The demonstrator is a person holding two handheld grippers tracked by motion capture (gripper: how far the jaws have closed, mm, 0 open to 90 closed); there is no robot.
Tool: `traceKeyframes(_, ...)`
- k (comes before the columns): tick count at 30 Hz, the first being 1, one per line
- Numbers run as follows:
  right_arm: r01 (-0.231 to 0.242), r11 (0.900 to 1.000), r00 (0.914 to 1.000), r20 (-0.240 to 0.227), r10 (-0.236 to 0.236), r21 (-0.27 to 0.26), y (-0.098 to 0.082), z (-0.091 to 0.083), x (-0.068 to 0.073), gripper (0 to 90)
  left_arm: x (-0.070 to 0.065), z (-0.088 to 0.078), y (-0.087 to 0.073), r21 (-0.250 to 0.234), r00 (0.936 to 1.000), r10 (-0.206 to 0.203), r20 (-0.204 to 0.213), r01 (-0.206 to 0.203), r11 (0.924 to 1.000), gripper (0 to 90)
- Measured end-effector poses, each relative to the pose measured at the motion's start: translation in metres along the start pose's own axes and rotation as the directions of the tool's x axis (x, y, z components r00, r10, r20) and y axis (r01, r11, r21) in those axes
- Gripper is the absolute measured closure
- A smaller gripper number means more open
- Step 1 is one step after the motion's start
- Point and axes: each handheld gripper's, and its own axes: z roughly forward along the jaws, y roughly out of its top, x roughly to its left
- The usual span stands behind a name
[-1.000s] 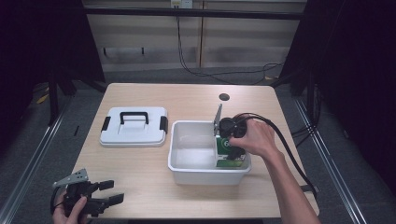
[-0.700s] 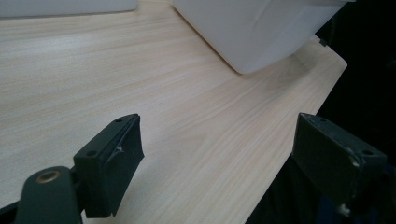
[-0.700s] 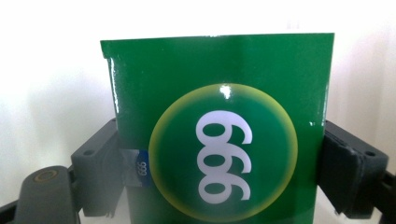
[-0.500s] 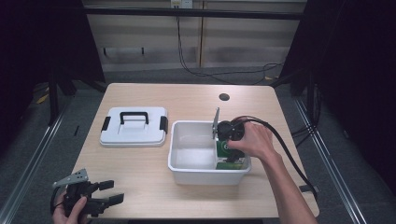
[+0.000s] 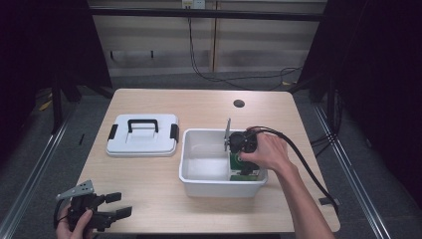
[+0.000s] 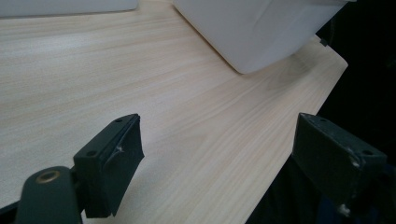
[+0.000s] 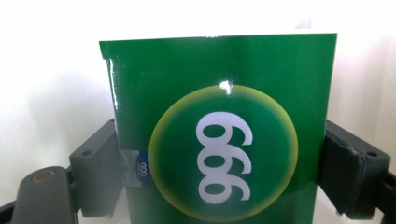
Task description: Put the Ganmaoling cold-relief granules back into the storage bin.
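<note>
At the near left corner of the worktop [image 5: 149, 179], the left gripper [image 5: 117, 204] rests with jaws spread wide, holding nothing. A white lid [image 5: 143, 135] lies beyond it. Further right, the right gripper [image 5: 242, 167] reaches into a white tub [image 5: 199, 186]; its jaws have just been widening, flanking a green box [image 7: 219, 126] marked 999.

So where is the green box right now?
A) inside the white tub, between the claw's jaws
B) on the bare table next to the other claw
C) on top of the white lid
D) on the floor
A: the green box sits low inside the white tub, with the right claw around its sides.
</note>
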Motion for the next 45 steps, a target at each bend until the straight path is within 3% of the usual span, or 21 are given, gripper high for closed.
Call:
traceKeyframes(3,-0.015,1.0,0.9998,0.012,0.015,0.002,0.0,0.002,0.0,13.2,0.0,0.0,0.0,0.002,1.0,0.003,-0.001,-0.003,1.0,16.0)
traceKeyframes(7,0.005,1.0,0.9999,0.015,-0.005,0.007,0.001,0.004,0.0,13.0,0.0,0.0,0.0,0.001,1.0,0.004,-0.001,-0.004,1.0,16.0)
traceKeyframes(17,0.008,1.0,1.0,-0.002,-0.008,-0.001,0.001,0.009,-0.002,12.2,0.001,-0.001,0.0,0.003,1.0,0.001,-0.003,-0.001,1.0,16.0)
traceKeyframes(18,-0.01,1.0,1.0,-0.001,0.01,0.001,0.001,0.009,0.0,12.2,0.001,-0.001,0.0,0.003,1.0,0.001,-0.003,-0.001,1.0,16.0)
traceKeyframes(30,0.002,1.0,1.0,0.008,-0.001,-0.024,-0.003,0.007,-0.001,9.5,0.001,-0.001,0.0,0.002,1.0,0.0,-0.003,0.0,1.0,16.0)
traceKeyframes(37,-0.01,0.998,1.0,-0.003,0.009,-0.06,-0.005,0.003,-0.001,10.1,0.001,-0.001,0.0,0.003,1.0,0.0,-0.004,0.0,1.0,16.0)
traceKeyframes(45,-0.022,0.996,0.9995,0.019,0.024,-0.092,-0.009,-0.003,0.0,11.6,0.001,0.0,0.0,0.003,1.0,0.0,-0.003,0.0,1.0,16.0)
